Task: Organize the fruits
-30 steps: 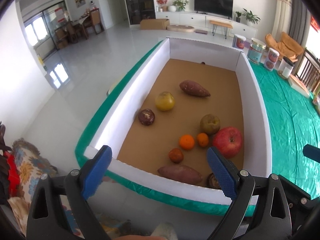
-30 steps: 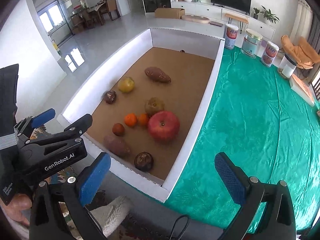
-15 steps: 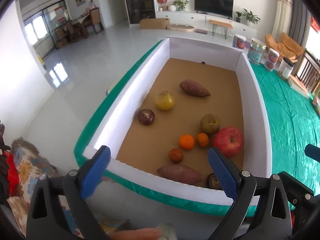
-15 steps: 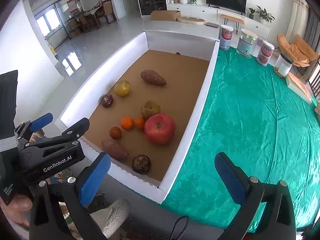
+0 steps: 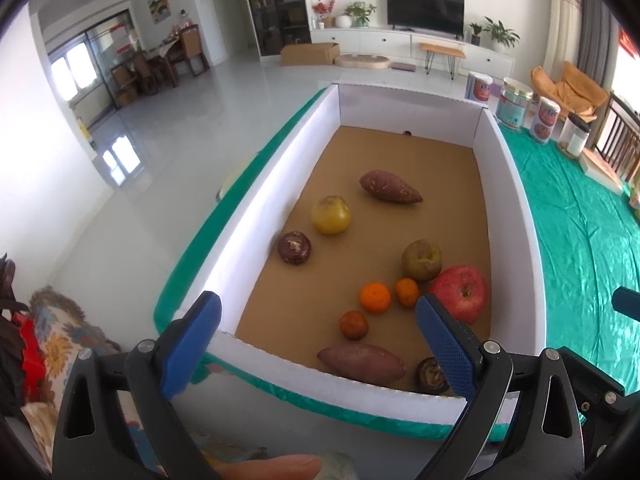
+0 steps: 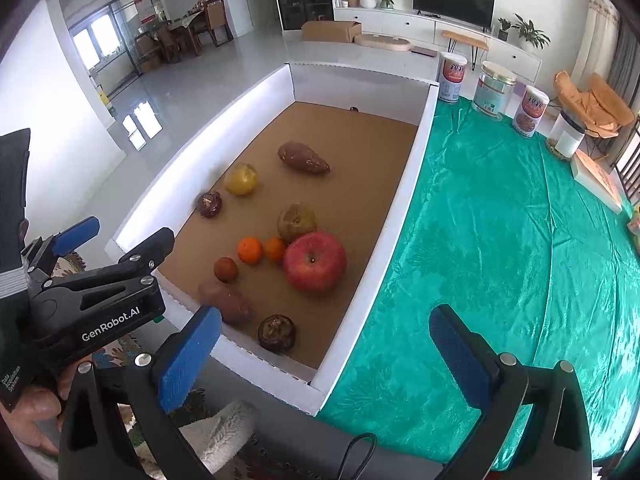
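Green cloth (image 6: 500, 240) fills only the right view; both tongs (image 5: 318, 340) (image 6: 326, 346) gape empty.

Only thing I can actually read is "GenRobot.AI" in white on the black body of the left gripper (image 6: 76, 236), seen from the right wrist view. There's smaller white print running down its handle (image 6: 11, 380) near the frame's left edge, looks like "Data Acquisition System". The tins (image 6: 452, 77) at the green cloth's far edge have labels, but too small to read.

Dark fruit (image 5: 431, 376) half behind left gripper (image 5: 318, 346) pad (kind unclear)
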{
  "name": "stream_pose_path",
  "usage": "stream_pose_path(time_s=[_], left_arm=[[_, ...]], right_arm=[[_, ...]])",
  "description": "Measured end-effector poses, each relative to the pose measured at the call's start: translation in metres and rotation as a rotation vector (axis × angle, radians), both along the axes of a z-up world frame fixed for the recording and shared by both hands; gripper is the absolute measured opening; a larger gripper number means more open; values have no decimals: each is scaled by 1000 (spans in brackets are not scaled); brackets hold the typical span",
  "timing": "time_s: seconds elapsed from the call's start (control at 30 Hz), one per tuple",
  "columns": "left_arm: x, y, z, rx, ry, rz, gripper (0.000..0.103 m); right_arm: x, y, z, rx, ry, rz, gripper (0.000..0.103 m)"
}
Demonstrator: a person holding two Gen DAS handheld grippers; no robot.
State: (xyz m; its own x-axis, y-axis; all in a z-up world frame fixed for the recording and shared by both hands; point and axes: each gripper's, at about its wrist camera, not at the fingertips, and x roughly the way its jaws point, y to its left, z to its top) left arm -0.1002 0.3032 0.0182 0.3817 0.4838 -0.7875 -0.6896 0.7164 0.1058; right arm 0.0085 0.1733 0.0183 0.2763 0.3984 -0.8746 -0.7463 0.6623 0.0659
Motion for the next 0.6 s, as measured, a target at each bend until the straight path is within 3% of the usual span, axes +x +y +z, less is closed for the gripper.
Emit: stream_pose_path(time_s=[0.6], left_arm=[[12,16,0,-22,21,26,99]], right_arm=[[11,19,-8,27,58,56,103]])
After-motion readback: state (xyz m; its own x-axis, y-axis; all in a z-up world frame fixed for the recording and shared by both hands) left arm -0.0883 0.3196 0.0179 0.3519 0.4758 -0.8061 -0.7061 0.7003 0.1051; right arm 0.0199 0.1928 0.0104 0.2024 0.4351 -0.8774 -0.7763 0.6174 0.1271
